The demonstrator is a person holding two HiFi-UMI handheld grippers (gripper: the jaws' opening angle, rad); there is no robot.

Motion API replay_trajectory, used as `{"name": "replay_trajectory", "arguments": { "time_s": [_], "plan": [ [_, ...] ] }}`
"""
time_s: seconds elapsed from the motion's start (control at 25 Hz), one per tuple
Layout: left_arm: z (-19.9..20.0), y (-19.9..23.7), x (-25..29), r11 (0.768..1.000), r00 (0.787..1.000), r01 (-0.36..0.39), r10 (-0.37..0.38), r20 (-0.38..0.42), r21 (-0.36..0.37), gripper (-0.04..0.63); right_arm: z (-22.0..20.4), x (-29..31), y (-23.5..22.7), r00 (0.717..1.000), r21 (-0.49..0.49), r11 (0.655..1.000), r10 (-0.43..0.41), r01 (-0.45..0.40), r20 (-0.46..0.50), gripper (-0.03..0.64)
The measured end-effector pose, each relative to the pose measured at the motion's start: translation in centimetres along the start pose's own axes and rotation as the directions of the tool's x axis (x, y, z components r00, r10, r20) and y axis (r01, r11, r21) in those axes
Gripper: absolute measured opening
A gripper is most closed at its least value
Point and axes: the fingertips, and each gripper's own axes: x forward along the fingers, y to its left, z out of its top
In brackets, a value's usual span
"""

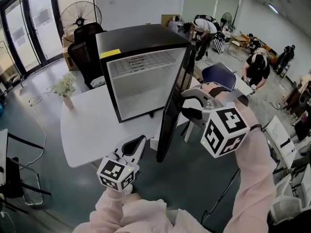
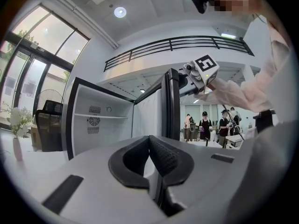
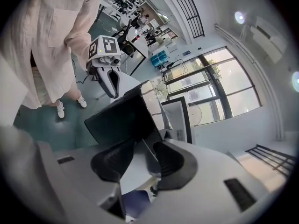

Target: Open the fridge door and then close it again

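Right gripper view: the right gripper (image 3: pixel 142 149) has its fingers (image 3: pixel 170 160) spread wide astride the free edge of the fridge door (image 3: pixel 119 120), not clearly squeezing, likely to steer its swing. The left gripper (image 2: pixel 150 143), pinched together on nothing, hangs idle short of that wide-open door.

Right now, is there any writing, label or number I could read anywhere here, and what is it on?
No text here is readable.
Yellow sticker on the top front edge of the fridge: too small to read.
Dark printed lines inside the fridge, near its top: blurred, unreadable.
Right marker cube and left marker cube: black-and-white square patterns, no letters.
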Motion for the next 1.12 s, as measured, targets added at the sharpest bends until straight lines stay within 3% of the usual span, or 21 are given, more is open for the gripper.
{"name": "replay_trajectory", "arguments": {
  "time_s": [0.64, 1.12],
  "plan": [
    [-0.1, -2.1, 2.2, 1.000, 1.000, 0.006, -0.006, -0.018, 0.006, 0.012, -5.4, -4.5, 2.4, 0.997, -0.029, 0.999, 0.045, -0.044, 0.060, 0.155],
    [-0.1, -4.1, 4.1, 0.999, 0.999, 0.041, -0.041, -0.032, 0.012, 0.012, -10.0, -6.8, 3.8, 0.996, -0.066, 0.994, 0.089, -0.087, 0.029, 0.158]
  ]
}}
